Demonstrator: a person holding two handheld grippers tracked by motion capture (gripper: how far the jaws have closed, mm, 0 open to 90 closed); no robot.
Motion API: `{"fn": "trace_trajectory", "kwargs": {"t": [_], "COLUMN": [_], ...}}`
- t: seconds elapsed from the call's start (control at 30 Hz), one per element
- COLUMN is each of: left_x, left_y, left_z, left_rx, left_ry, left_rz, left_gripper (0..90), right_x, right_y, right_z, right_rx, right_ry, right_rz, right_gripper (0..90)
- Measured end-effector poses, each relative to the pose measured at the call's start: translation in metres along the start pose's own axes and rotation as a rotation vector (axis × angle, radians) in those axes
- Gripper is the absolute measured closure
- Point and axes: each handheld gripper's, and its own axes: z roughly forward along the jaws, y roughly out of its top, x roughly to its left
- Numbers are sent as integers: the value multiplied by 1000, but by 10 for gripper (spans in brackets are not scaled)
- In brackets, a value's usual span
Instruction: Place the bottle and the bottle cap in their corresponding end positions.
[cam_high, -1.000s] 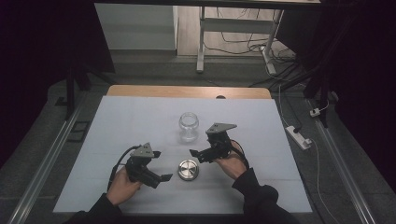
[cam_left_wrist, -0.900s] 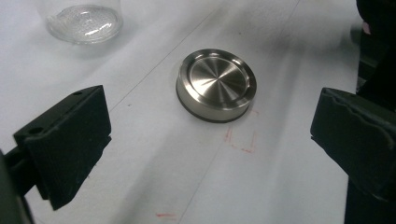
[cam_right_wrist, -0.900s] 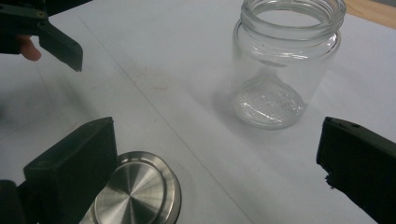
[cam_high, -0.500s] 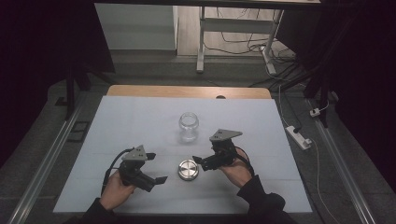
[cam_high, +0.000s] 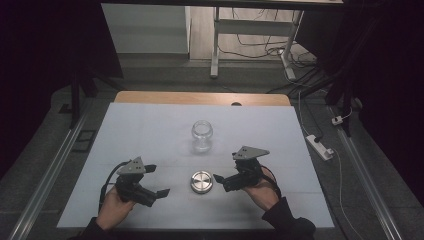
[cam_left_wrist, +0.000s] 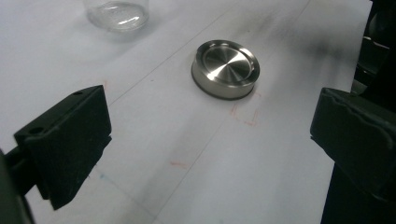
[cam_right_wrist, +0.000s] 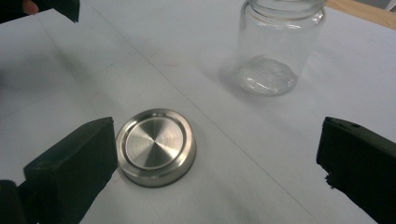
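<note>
Metal lid (cam_high: 201, 181) lies flat on the white worktop (cam_high: 150, 130), its brushed round top facing up, and serves as the landmark for everything else. Behind it, toward the far edge, stands the clear glass jar (cam_high: 202, 135), upright, uncapped and apart from the lid. To the lid's left sits the left gripper (cam_high: 152, 181), held in the person's left hand (cam_high: 112, 210), with its 2 fingers (cam_left_wrist: 65, 144) spread wide and grasping nothing; in the left gripper view the lid sits ahead between them, clear of both. To the lid's right is the right gripper (cam_high: 224, 183), held in the right hand (cam_high: 262, 190), its fingers (cam_right_wrist: 70, 172) likewise released and wide apart. In the right gripper view 1 finger stands just beside the lid's rim, though whether it touches cannot be told, while the other finger is well off to the side, nearer the jar. A grey three-cornered plate tops each gripper.
</note>
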Motion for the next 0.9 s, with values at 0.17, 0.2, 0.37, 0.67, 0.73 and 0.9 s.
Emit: {"fn": "trace_trajectory", "kwargs": {"t": [0.17, 0.2, 0.37, 0.67, 0.73, 0.9], "left_x": [1, 1, 3, 9, 10, 11], "left_y": [-6, -8, -17, -38, -43, -53], "left_z": [-9, -10, -21, -43, -47, -57], "left_rx": [-3, -3, -7, -11, -11, -17], "left_ry": [20, 24, 51, 121, 131, 155], "left_rz": [-15, -18, -42, -90, -102, -129], "left_gripper": [0, 0, 0, 0, 0, 0], "right_x": [-3, -3, -7, -9, -9, -12], "right_y": [-10, -12, -22, -44, -49, -63], "right_z": [-12, -15, -25, -48, -54, -68], "right_rx": [-2, -3, 0, 7, 8, 14], "right_ry": [-22, -28, -52, -117, -133, -171], "right_rz": [16, 20, 41, 70, 73, 99], "right_gripper": [0, 0, 0, 0, 0, 0]}}
